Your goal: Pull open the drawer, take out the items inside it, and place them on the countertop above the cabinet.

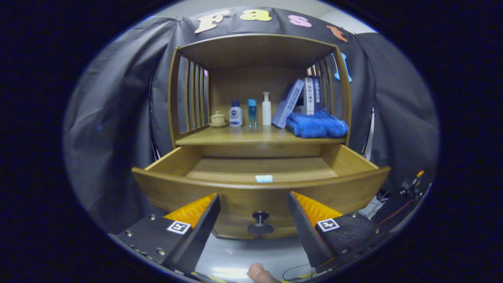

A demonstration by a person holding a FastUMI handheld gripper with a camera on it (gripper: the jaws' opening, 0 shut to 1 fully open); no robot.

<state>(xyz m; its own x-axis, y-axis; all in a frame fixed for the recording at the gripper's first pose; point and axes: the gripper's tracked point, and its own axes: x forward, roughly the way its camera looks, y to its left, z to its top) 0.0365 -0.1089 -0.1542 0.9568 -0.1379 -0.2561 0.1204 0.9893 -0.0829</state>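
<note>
The wooden drawer (259, 184) stands pulled out from the cabinet (259, 94), and a small pale blue item (264, 179) lies flat on its floor near the front panel. The drawer's dark knob (260, 223) sits between my gripper (253, 214) fingers, which are spread wide and grasp nothing. On the countertop (235, 137) above rest a folded blue towel (316, 125), leaning books (298, 100), three bottles (251, 112) and a small lidded jar (217, 118).
</note>
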